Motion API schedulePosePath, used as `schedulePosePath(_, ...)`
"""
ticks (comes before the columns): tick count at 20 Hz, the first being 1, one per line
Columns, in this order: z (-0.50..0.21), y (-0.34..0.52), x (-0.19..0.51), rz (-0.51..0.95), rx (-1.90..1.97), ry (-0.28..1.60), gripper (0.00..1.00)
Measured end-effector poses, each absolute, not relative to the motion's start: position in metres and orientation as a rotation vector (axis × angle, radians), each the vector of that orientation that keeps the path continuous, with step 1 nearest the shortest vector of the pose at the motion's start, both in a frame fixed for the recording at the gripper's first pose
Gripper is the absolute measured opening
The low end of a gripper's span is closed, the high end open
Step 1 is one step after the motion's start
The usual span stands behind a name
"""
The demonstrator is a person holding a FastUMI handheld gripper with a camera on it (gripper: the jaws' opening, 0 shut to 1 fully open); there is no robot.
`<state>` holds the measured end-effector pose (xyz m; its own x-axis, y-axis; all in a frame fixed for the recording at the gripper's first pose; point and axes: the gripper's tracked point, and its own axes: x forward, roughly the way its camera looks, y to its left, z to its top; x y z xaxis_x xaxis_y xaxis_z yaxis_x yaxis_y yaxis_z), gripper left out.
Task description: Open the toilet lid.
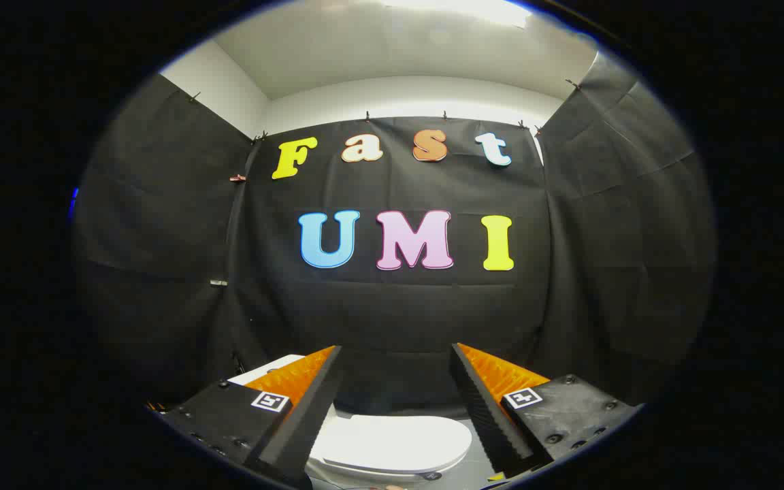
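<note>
hovering gripper [395, 361] fingers spread, closed white toilet lid [392, 442] below, black cloth walls [392, 306]

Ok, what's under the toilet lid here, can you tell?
No. The white toilet lid lies flat and closed, covering whatever is beneath it; just a thin white rim shows below its front edge. The hand-held gripper is open above it, touching nothing.

Lit from a bright ceiling light [460, 8] blown out to glare overhead, dim across the dark cloth walls [160, 238], sharp in the middle, bent by fisheye toward the edges, with soft sheen on the white toilet lid [392, 442].
</note>
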<state>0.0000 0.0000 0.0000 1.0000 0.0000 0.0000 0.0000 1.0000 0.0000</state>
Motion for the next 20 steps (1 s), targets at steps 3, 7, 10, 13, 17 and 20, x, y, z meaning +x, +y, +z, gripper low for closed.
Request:
schedulePosePath(3, -0.001, -0.001, 0.0, 0.0, -0.005, 0.004, 0.98)
schedulePosePath(7, -0.001, -0.005, -0.002, -0.008, 0.005, 0.009, 0.98)
schedulePosePath(10, -0.001, -0.008, -0.003, -0.017, 0.003, 0.011, 0.98)
schedulePosePath(13, 0.0, -0.007, -0.004, -0.019, -0.003, 0.008, 0.98)
schedulePosePath(17, 0.0, -0.009, -0.006, -0.021, -0.005, 0.009, 0.98)
schedulePosePath(20, 0.0, -0.01, -0.008, -0.024, -0.002, 0.009, 0.98)
